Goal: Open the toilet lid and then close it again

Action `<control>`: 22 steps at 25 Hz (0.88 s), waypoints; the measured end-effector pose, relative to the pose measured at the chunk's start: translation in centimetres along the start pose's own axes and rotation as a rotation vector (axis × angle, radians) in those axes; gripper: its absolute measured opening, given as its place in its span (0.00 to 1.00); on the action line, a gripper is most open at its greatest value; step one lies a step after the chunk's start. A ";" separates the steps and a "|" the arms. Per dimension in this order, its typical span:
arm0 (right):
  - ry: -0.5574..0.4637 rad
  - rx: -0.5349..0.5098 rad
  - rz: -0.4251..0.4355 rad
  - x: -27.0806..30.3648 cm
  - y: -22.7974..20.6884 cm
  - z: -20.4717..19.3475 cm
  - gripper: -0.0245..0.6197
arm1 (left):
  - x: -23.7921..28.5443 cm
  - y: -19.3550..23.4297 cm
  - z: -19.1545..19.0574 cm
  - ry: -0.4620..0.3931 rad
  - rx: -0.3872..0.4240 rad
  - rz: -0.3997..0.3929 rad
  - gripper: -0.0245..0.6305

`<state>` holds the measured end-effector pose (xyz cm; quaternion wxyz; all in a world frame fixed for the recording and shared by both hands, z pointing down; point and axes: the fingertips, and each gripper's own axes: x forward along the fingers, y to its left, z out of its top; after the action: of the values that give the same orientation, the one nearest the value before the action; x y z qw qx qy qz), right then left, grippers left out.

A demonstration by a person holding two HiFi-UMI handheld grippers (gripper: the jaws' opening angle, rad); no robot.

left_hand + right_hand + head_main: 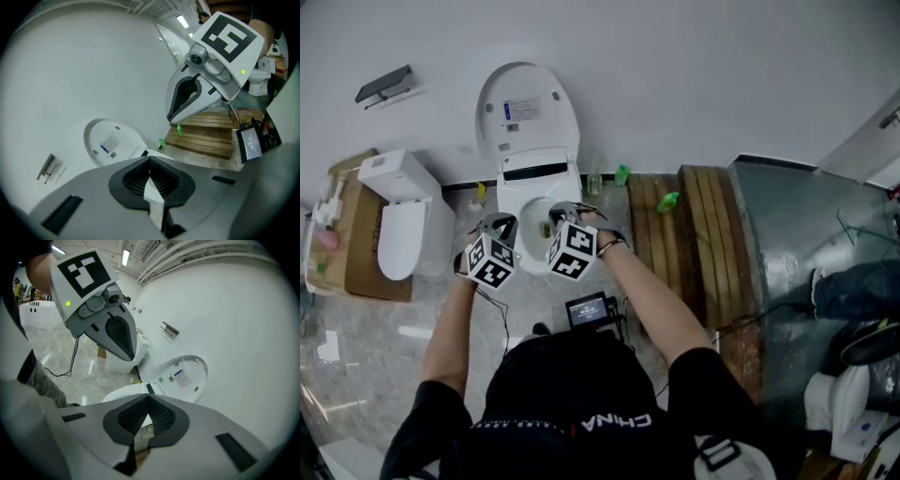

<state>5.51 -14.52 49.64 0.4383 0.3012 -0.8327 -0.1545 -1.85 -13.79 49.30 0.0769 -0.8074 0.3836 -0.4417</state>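
Hovering empty, left gripper (150, 161) and right gripper (148, 399) are closed.

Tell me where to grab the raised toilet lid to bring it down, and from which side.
Take the toilet lid by its curved free rim near the top, coming from the front. It stands upright, back toward the wall, hinged at the bottom, so the thin rim is probably the only pinchable part. The right gripper is shut; it would need opening first.
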 end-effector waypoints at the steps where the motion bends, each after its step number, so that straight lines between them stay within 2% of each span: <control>1: -0.003 -0.007 0.004 0.0 -0.2 -0.3 0.06 | 0.1 -0.1 0.2 0.006 -0.001 0.007 0.05; 8: -0.012 -0.027 0.044 0.8 -0.6 -1.8 0.06 | 1.0 -0.9 0.4 0.028 -0.030 0.023 0.05; 12: -0.013 0.004 0.075 2.4 -1.2 -2.2 0.06 | 2.4 0.0 0.4 0.012 -0.036 0.010 0.05; 18: -0.008 0.044 0.076 6.3 -3.7 -1.5 0.06 | 6.3 3.8 -0.4 -0.006 -0.021 -0.006 0.05; 22: -0.001 0.074 0.121 9.7 -6.0 0.3 0.06 | 9.1 8.1 -0.7 -0.039 -0.013 -0.034 0.05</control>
<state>3.25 -25.32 52.60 0.4352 0.2662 -0.8546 -0.0971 -3.95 -25.52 51.94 0.0714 -0.8227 0.3710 -0.4248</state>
